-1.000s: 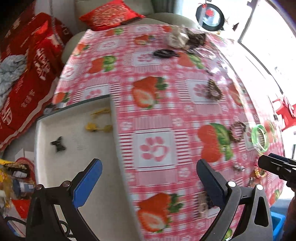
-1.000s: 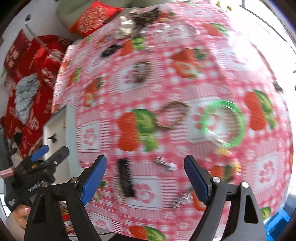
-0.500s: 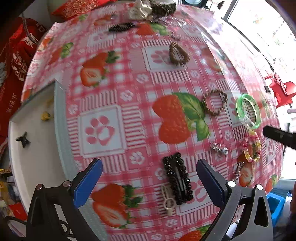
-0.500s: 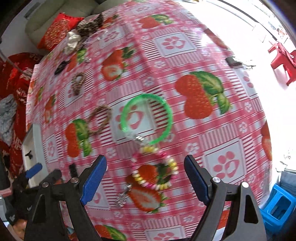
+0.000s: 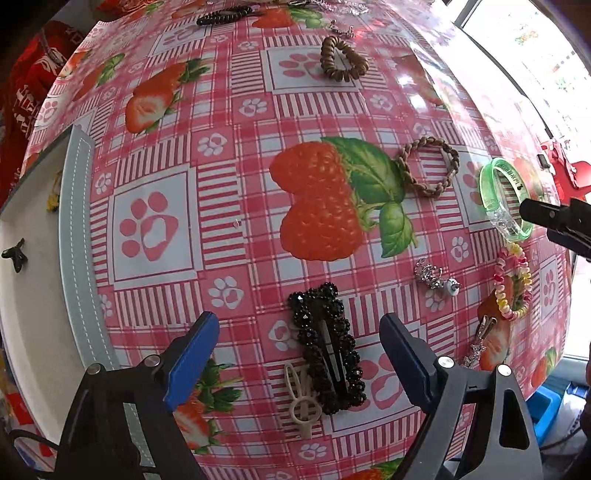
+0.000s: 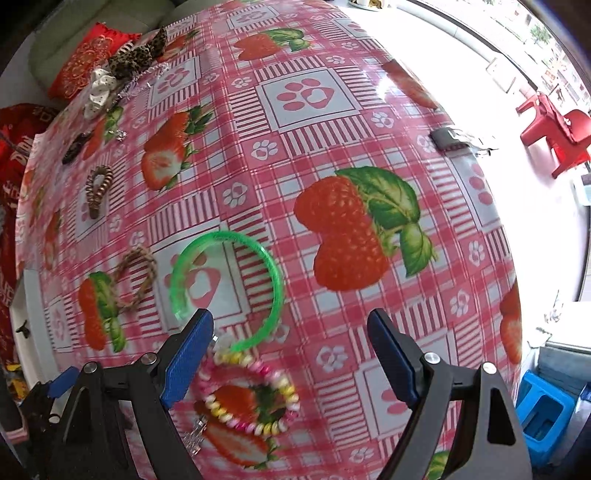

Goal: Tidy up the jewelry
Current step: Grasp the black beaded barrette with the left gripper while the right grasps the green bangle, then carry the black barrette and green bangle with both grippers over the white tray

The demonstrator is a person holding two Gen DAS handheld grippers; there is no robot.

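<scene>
My left gripper is open and empty, its fingers on either side of a black beaded hair clip with a cream clip beside it. My right gripper is open and empty above the strawberry tablecloth; a green bangle and a pastel bead bracelet lie by its left finger. Both also show in the left wrist view: the green bangle and the bead bracelet. The white tray at the left holds a small black clip and a yellow piece.
A braided tan hair tie, a silver earring, a brown coil tie and a black coil tie lie on the cloth. Scrunchies sit at the far edge. A blue stool stands below the table's right edge.
Both grippers have moved away from the tray and closer to the table. The left one now straddles the black clip; the right one has come in over the bangle and bead bracelet.
</scene>
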